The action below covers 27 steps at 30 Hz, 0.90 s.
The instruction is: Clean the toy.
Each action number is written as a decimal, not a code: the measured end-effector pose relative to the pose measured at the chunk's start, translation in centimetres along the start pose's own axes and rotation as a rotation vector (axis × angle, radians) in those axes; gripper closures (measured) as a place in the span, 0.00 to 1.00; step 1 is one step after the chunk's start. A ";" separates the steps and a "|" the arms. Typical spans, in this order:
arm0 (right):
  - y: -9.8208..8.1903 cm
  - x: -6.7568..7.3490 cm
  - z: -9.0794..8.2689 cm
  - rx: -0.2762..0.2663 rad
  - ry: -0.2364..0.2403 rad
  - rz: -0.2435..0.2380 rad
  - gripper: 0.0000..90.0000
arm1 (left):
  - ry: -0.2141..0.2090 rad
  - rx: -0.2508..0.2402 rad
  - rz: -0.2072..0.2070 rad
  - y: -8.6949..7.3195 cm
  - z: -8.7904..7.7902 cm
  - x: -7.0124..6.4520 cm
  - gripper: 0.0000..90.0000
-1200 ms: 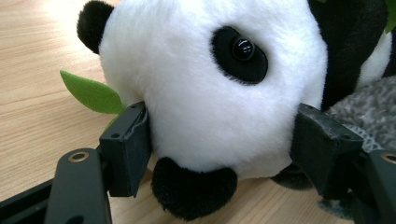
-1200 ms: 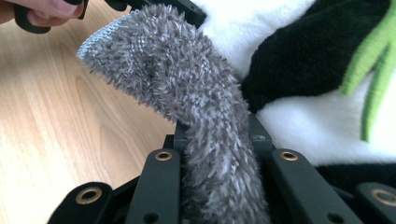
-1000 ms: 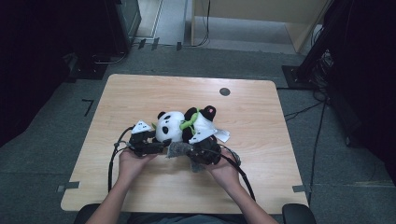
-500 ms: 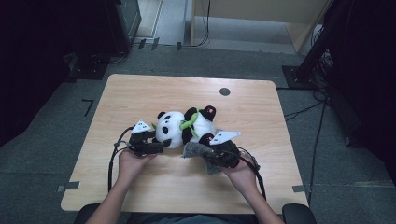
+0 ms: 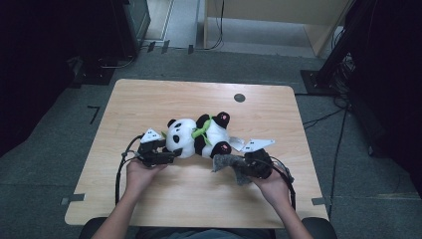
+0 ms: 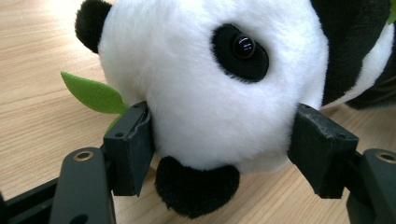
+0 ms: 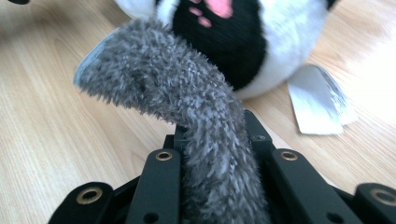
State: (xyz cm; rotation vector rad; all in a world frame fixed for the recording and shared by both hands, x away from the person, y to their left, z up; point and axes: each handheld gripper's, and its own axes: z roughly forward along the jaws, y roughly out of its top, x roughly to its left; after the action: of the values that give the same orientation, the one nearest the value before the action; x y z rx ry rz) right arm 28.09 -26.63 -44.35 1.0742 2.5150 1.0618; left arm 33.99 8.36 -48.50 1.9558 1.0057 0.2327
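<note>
Grey cloth [image 5: 230,167], shifted right, in right hand-held gripper [image 5: 247,168]

In the left gripper view the panda's [image 6: 205,88] body runs off the top and right edges, and its green leaf [image 6: 93,94] slips behind one jaw. In the right gripper view the grey cloth [image 7: 205,140] hides the pads clamped on it and its lower end leaves the bottom edge. The white tag [image 7: 317,100] is blurred, its print unreadable.
</note>
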 end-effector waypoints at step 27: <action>-0.1 -9.3 -1.0 -0.168 -0.129 0.204 0.82 | 0.003 0.000 0.004 -0.1 0.0 0.0 0.32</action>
State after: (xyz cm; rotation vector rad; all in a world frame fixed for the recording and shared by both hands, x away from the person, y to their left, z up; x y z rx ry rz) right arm 34.21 -33.66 -44.52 1.3246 2.2097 1.1896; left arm 33.94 8.33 -48.55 1.9580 1.0037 0.2375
